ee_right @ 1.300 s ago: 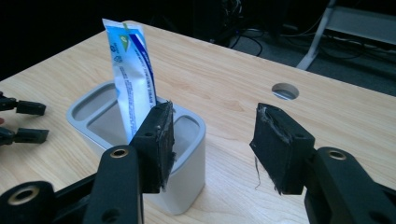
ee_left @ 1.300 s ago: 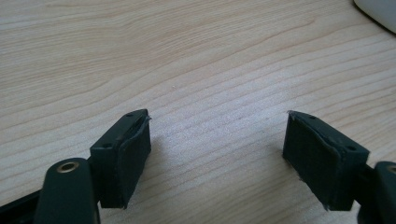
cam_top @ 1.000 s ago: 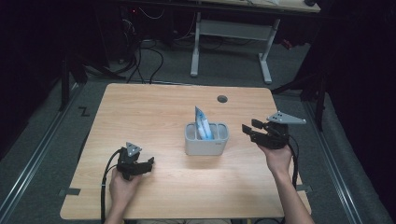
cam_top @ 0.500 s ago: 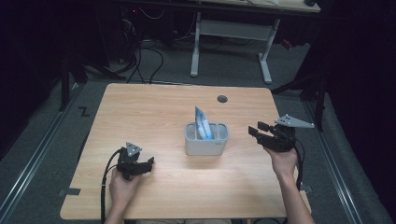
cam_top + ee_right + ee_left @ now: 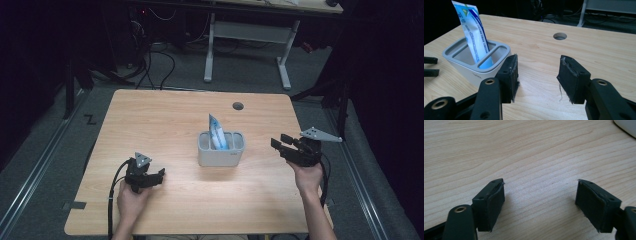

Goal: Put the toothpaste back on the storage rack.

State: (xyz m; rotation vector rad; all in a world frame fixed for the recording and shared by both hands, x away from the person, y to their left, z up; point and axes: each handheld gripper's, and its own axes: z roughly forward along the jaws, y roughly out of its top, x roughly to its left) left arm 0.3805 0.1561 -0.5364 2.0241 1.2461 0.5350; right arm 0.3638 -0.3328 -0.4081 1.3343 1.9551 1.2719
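High view framing is being used to settle one relation: the toothpaste tube (image 5: 217,133) is standing in the grey holder (image 5: 220,155) at the middle of the surface (image 5: 165,115), and the right tongs (image 5: 284,144) are being held just off the holder's right side, above the wood, their tips pointing toward it. The left tongs (image 5: 159,175) are being kept low near the front left of the surface, well apart from the holder, so the right hand (image 5: 306,175) is being judged the nearer one for any grasp.

The tube's long axis is running nearly upright, leaning a little, with its lower end sunk in one slot of the holder and its blue-and-white upper part rising clear of the rim. In the right gripper view the toothpaste tube (image 5: 474,35) is being seen up and to the left of the right tongs (image 5: 537,77), not between the jaws; the holder (image 5: 477,63) is lying just beside the left-hand jaw. A reach would therefore be judged to call for a shift toward that side and a rise to the free upper part.

Both pairs are being held open with nothing gripped: the right tongs about halfway apart, the left tongs (image 5: 540,205) spread wide over bare wood.
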